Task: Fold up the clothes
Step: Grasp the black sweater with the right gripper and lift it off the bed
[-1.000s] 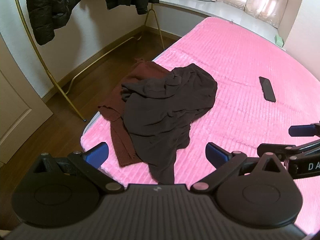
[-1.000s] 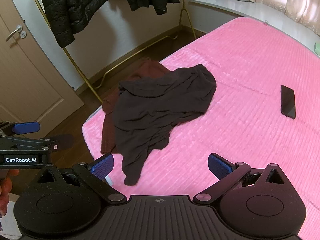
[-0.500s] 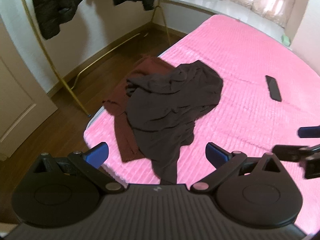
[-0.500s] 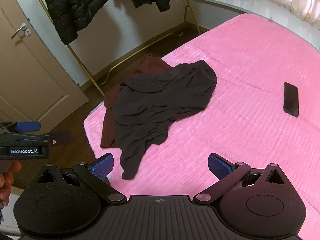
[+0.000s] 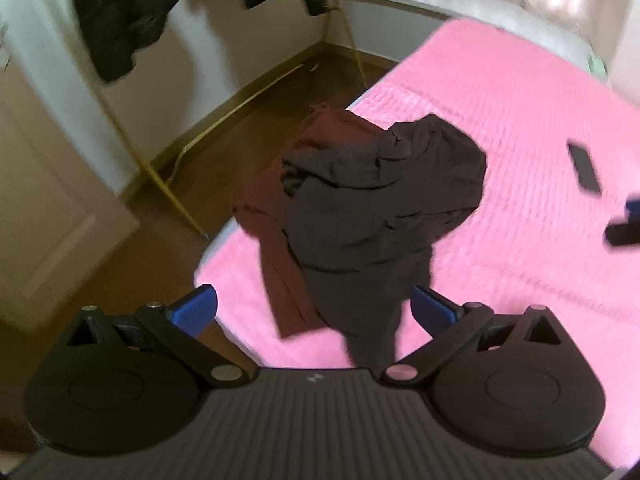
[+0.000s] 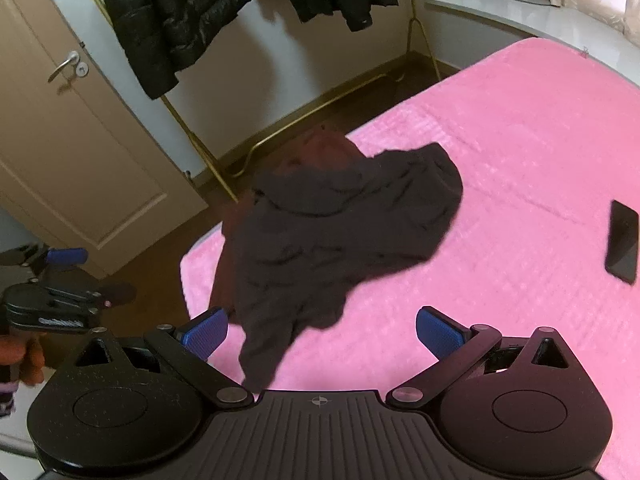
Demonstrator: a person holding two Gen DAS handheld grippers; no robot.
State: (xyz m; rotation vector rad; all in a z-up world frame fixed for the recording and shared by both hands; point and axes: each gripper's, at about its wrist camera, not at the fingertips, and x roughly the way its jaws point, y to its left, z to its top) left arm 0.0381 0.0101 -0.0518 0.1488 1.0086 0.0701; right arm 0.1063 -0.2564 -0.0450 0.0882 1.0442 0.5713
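A crumpled dark brown-black garment (image 5: 380, 208) (image 6: 336, 240) lies on the near left corner of the pink bed (image 5: 520, 128) (image 6: 520, 140). It partly covers a maroon knit garment (image 5: 280, 264) (image 6: 316, 152) that hangs over the bed's edge. My left gripper (image 5: 314, 310) is open and empty, held above the bed corner short of the clothes. My right gripper (image 6: 322, 328) is open and empty, above the dark garment's near tip. The left gripper also shows at the left of the right wrist view (image 6: 56, 280).
A black phone (image 5: 584, 168) (image 6: 622, 246) lies on the bed to the right. A gold clothes rack (image 6: 192, 136) with black puffer jackets (image 6: 168, 16) stands on the wooden floor left of the bed. A beige door (image 6: 60, 140) is at the far left.
Both grippers have shifted left and drawn back a little, so the clothes sit further right in view. The left view is now motion-blurred. The clothes have not moved.
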